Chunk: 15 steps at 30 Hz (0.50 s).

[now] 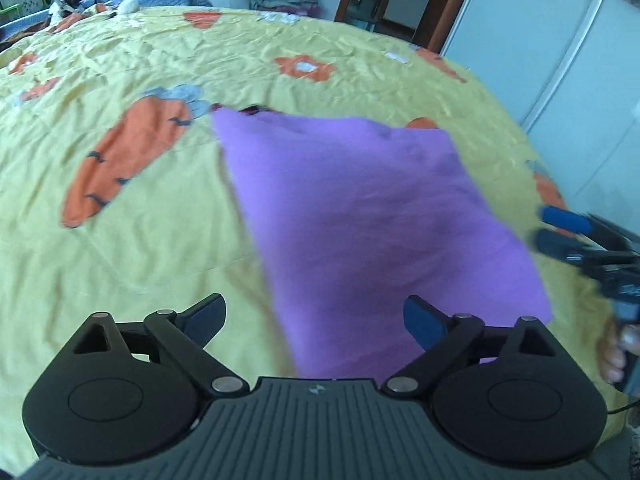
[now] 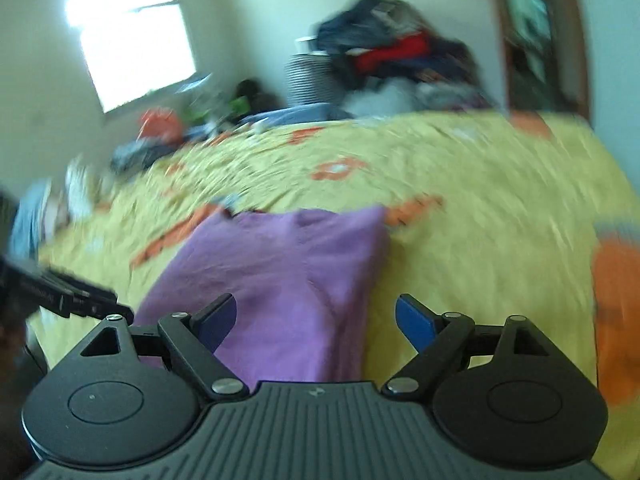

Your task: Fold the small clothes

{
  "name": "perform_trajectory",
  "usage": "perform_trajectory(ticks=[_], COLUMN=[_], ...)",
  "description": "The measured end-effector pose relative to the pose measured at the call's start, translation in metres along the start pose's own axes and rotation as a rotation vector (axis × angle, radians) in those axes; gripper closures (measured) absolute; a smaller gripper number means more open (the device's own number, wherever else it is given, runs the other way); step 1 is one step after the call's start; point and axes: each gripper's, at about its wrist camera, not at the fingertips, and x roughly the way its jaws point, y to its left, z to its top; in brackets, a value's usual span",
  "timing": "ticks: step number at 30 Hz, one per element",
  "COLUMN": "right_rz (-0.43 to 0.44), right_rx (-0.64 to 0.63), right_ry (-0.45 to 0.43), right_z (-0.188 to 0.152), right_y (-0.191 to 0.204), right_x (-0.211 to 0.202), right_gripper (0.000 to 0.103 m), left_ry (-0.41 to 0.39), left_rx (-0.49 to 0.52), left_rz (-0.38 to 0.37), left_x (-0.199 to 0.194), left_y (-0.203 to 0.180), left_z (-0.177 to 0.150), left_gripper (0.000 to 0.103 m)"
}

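Cloth [image 1: 372,216]: a purple garment lying flat on the bed [image 1: 140,272], already doubled into a rough rectangle, its near edge just ahead of both grippers and its far edge toward the middle of the yellow carrot-print sheet. It looks light, thin and limp, probably a soft knit that will sag and crease when lifted and slide a little over the sheet, not at all fragile. My judgement is that the best holds are the two near corners, or the near hem pinched at both ends, so the layers stay together for another fold; a grab in the middle would bunch it.

The left gripper [image 1: 316,320] stands wide apart, nothing between its blue pads; the cloth lies beyond and below them, and I cannot tell whether they brush it. The right gripper [image 2: 316,322] is likewise spread wide and empty, with the cloth's right edge showing in the gap ahead. Both have let go; neither carries anything.

Farther off, in the blurred right wrist view, a heap of clothes [image 2: 392,52] sits past the bed's far side, and a bright window [image 2: 132,40] lights the wall.
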Motion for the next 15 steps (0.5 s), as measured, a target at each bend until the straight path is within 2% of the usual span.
perform_trajectory(ticks=[2, 4, 6, 8, 9, 12, 15], right_rz=[0.003, 0.030, 0.020, -0.058, -0.085, -0.010, 0.067], right_rx=[-0.083, -0.125, -0.144, -0.157, -0.152, -0.011, 0.144], right_ry=[0.020, 0.035, 0.082, 0.186, 0.212, 0.183, 0.145], right_z=[0.015, 0.030, 0.041, 0.041, 0.038, 0.035, 0.030], right_y=[0.010, 0.016, 0.015, 0.009, 0.003, -0.023, -0.056], right_x=[0.024, 0.050, 0.078, 0.109, 0.120, 0.107, 0.098], right_gripper=[0.015, 0.016, 0.016, 0.016, 0.016, 0.016, 0.016], left_ry=[-0.037, -0.065, -0.038, 0.003, 0.025, 0.027, 0.034], left_rx=[-0.010, -0.031, -0.029, -0.070, -0.112, -0.250, -0.285], left_rz=[0.024, 0.084, 0.167, 0.243, 0.213, 0.055, -0.051], left_x=[0.008, 0.022, 0.047, 0.073, 0.082, 0.083, 0.094], left_y=[-0.007, -0.009, -0.004, 0.010, 0.020, 0.044, 0.050], left_z=[0.010, 0.026, 0.046, 0.060, 0.064, 0.071, 0.082], left_gripper=[0.006, 0.005, 0.004, 0.001, 0.000, 0.002, 0.001])
